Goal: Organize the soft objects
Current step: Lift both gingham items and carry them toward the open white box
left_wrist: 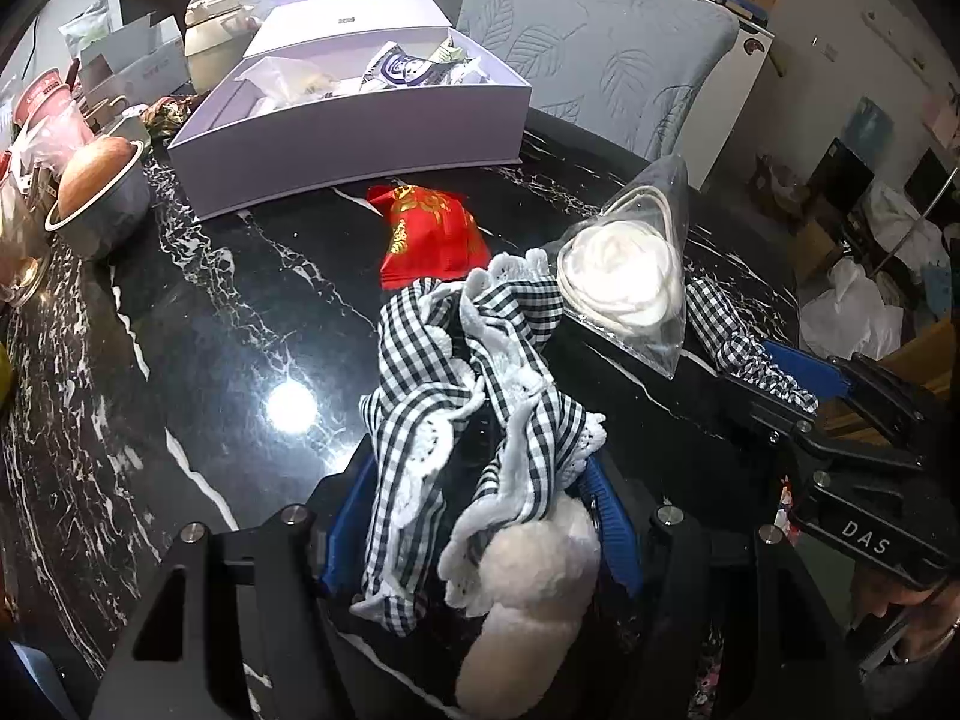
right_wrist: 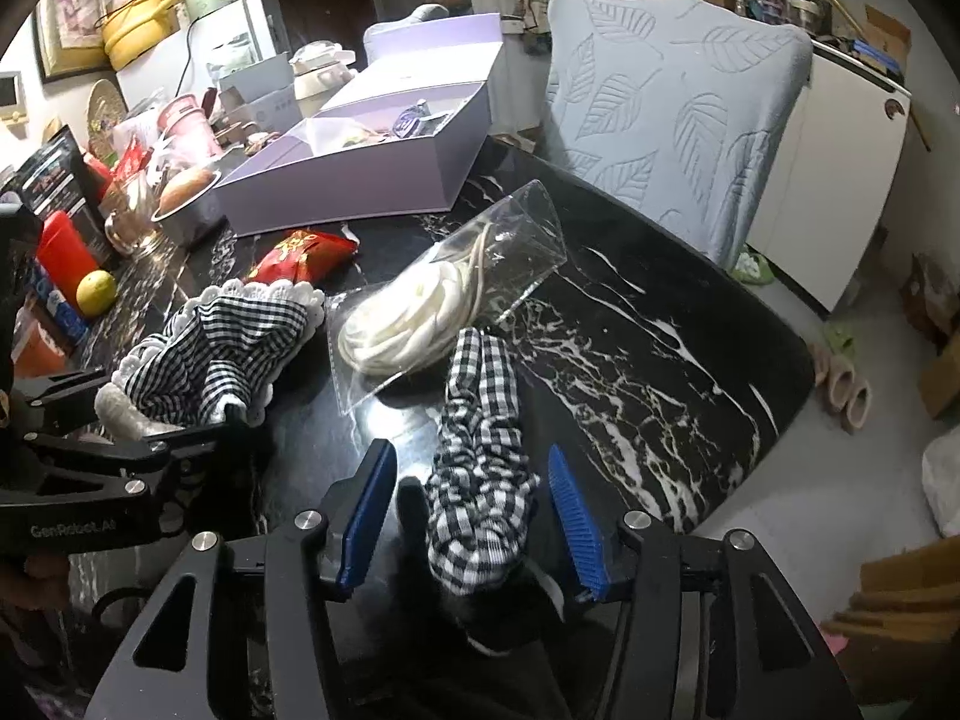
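A black-and-white gingham cloth item with white lace trim and fluffy lining (left_wrist: pixel 474 396) is bunched between the fingers of my left gripper (left_wrist: pixel 480 480), which is shut on it; it also shows in the right wrist view (right_wrist: pixel 210 354). A matching gingham piece (right_wrist: pixel 480 480) lies on the black marble table (right_wrist: pixel 630 372) between the blue pads (right_wrist: pixel 576 516) of my right gripper (right_wrist: pixel 474 516), which is open around it. A clear bag with a white item (right_wrist: pixel 420 312) lies beyond, also in the left wrist view (left_wrist: pixel 624 282). A red packet (left_wrist: pixel 432 234) lies near the lilac box (left_wrist: pixel 360 126).
The open lilac box (right_wrist: pixel 372 180) holds wrapped packets. A chair with a blue leaf-pattern cover (right_wrist: pixel 678 114) stands behind the table. Cups, a bowl with bread (left_wrist: pixel 96 180), a lemon (right_wrist: pixel 96 294) and jars crowd the left edge.
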The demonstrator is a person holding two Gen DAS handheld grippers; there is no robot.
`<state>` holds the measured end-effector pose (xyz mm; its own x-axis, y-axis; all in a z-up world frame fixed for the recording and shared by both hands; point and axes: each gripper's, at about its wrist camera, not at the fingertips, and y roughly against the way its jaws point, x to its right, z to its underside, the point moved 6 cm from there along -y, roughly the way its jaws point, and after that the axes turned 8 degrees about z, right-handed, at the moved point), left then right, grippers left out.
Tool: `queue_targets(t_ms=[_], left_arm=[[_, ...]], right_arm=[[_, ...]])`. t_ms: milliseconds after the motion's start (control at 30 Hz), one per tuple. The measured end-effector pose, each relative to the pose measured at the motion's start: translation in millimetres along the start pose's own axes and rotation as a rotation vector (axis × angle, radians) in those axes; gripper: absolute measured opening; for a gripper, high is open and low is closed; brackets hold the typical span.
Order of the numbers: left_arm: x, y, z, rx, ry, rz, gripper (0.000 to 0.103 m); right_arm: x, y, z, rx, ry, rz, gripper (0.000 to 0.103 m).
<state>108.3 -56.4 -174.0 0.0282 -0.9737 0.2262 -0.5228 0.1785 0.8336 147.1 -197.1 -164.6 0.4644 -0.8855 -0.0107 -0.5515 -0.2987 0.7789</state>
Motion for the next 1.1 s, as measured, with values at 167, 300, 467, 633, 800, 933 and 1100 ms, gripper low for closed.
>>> queue_targets(t_ms=[167, 300, 467, 633, 800, 933, 1100], left_arm=[[1.1, 0.1, 0.2, 0.004, -0.010, -0.004, 0.064], [1.9, 0.4, 0.9, 0.005, -0.019, -0.006, 0.064], [1.3, 2.9, 1.7, 0.032, -0.026, 0.013, 0.054], [-1.8, 9.2, 2.4, 0.048, -0.003, 0.074, 0.050], [-4.3, 16.6, 7.0, 0.052, 0.005, 0.080, 0.050], [-4.6, 22.0, 11.5, 0.048, 0.020, 0.105, 0.050], [-4.1, 30.8, 16.3, 0.058, 0.023, 0.108, 0.050]], right_arm=[[0.1, -2.8, -3.3, 0.011, -0.016, 0.010, 0.053], [0.2, -2.8, -2.7, 0.018, -0.004, 0.043, 0.036], [1.9, -2.2, -1.9, 0.016, -0.007, 0.042, 0.026], [1.9, 0.8, 0.9, 0.010, -0.029, 0.032, 0.025], [5.2, 5.6, 6.0, -0.008, -0.069, 0.007, 0.025], [2.3, 11.5, 9.7, -0.006, -0.068, -0.002, 0.025], [-7.6, 17.8, 13.6, -0.003, -0.053, -0.019, 0.025]])
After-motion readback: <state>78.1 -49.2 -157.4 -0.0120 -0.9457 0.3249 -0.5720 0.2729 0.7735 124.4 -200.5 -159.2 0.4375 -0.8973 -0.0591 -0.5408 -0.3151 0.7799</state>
